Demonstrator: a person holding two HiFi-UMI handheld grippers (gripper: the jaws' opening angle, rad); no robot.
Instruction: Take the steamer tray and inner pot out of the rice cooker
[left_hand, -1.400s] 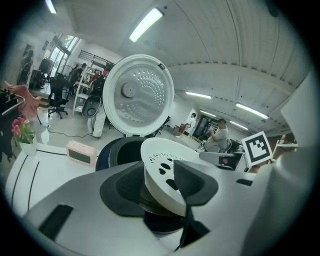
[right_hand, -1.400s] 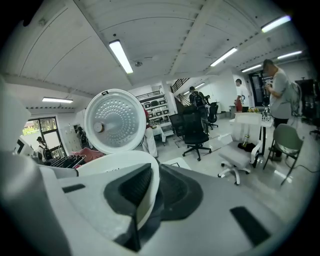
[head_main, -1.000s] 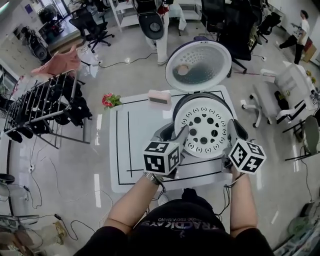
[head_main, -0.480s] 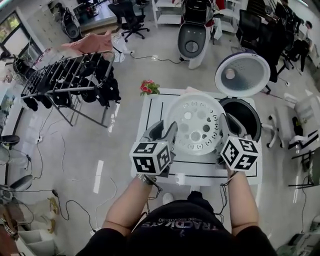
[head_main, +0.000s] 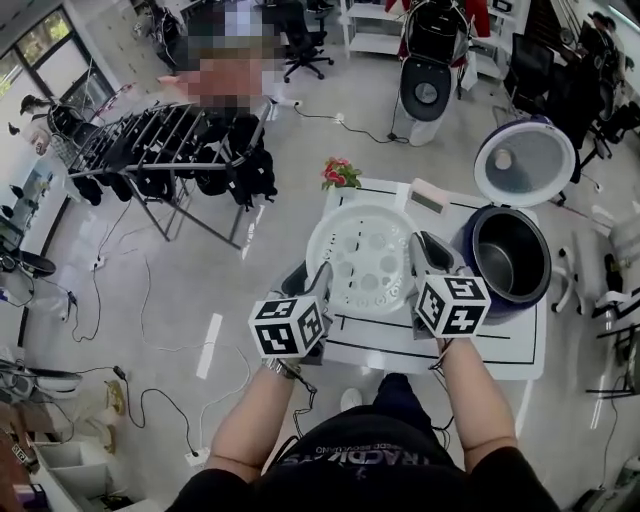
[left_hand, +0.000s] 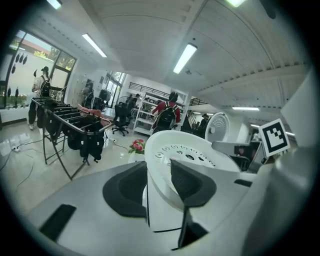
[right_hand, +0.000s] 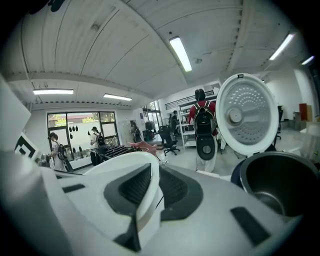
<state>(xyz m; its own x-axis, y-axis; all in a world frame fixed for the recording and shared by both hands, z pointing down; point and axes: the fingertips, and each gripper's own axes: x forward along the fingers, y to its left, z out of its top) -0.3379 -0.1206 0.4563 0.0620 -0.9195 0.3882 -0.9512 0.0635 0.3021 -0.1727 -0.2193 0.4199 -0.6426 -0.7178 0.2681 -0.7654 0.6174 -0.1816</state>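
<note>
Over table (head_main: 500, 352) L side, L gripper (head_main: 314, 276) & R gripper (head_main: 427, 250) each clamped on steamer tray (head_main: 365, 258) rim

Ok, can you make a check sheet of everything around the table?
Surface: white table marked with black lines.
Job's things: steamer tray out of the rice cooker, held over the table; inner pot still inside.
Clutter: flowers by the table's far corner; small box on it.
Grippers: left gripper and right gripper shut on the tray's rim; left jaws just closed a little.
Cables: loose cables on the floor.
Surroundings: clothes rack, office chair.
</note>
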